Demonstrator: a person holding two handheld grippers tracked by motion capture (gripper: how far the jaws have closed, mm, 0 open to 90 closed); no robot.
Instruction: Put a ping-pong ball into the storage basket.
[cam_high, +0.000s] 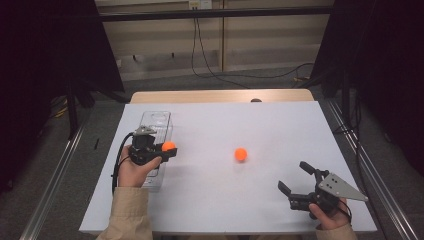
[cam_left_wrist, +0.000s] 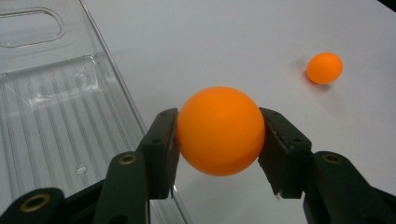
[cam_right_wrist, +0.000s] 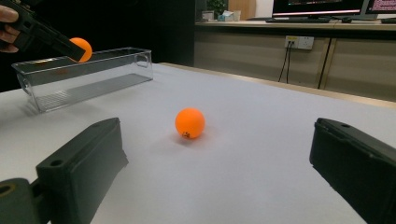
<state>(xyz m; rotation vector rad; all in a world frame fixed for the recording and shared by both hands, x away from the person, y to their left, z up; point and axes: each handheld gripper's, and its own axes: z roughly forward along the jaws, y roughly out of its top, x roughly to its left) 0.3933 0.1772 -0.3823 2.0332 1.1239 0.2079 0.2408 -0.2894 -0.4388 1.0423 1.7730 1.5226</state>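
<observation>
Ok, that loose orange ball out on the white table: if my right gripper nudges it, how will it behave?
Probably rolls off: the loose orange ball is round and sits on a flat, smooth table. It looks like a light ping-pong type ball, so a light touch may send it far. The right gripper, open, should close squarely across its middle, or it may squirt out.

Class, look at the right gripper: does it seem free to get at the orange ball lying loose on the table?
Probably yes. The right gripper is open, and the loose ball lies on bare white table straight ahead between its jaws, with nothing in between.
</observation>
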